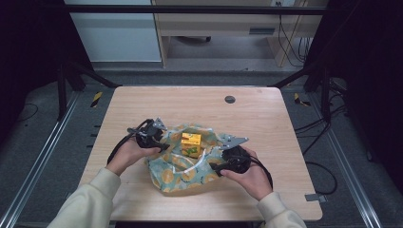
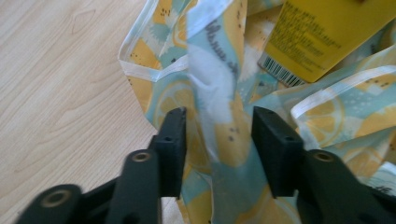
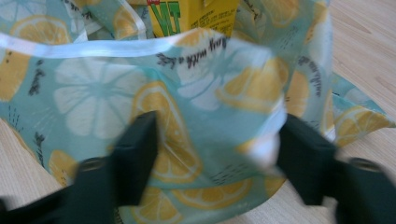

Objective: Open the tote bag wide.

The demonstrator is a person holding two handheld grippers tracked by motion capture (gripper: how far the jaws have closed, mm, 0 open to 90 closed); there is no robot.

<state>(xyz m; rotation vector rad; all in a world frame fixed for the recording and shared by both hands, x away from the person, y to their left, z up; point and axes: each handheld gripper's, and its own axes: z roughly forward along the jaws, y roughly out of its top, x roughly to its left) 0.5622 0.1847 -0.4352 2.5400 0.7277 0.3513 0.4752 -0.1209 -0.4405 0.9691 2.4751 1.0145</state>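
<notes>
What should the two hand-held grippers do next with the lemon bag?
Probably close the left hand-held gripper on the bag: its jaws stand open around a fold of cloth, and the yellow carton sits inside. The right hand-held gripper is open too.

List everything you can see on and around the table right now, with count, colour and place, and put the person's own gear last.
Table: 1, light wood, centre of the high view.
Bag: 1, teal fabric with a yellow lemon print and white trim, crumpled on the table's near half.
Carton: 1, yellow with green lettering, standing in the bag's opening.
Grommet: 1, dark, round, on the table's far right part.
Left gripper: 1, black, jaws open with a fold of the bag between them.
Right gripper: 1, black, jaws open at either side of the bag's wall, blurred.
Hands: 2, cream sleeves, left hand and right hand each holding a gripper.
</notes>
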